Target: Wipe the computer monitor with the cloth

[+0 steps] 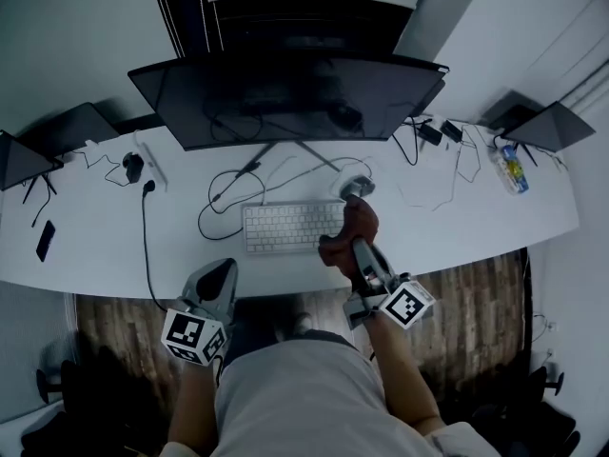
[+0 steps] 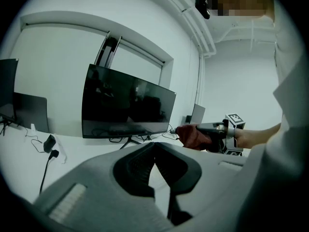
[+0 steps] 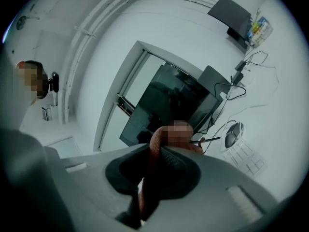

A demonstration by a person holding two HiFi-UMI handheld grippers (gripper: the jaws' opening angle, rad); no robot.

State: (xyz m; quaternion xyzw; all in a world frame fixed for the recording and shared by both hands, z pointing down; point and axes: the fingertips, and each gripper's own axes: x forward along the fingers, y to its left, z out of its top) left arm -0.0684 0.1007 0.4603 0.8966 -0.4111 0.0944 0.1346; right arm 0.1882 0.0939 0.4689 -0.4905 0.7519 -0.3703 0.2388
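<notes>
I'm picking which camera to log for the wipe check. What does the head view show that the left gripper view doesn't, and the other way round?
Only the head view: the keyboard, the phone near the desk's left end, the bottle at far right, and the wooden floor.
Only the left gripper view: the jaws of the left hand-held gripper face-on, together, with nothing between them.
Both: the dark monitor, the white desk, and the right hand-held gripper shut on the red cloth, not touching the screen.

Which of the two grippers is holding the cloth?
The right gripper, shut on the red cloth; the left gripper is shut on nothing.
</notes>
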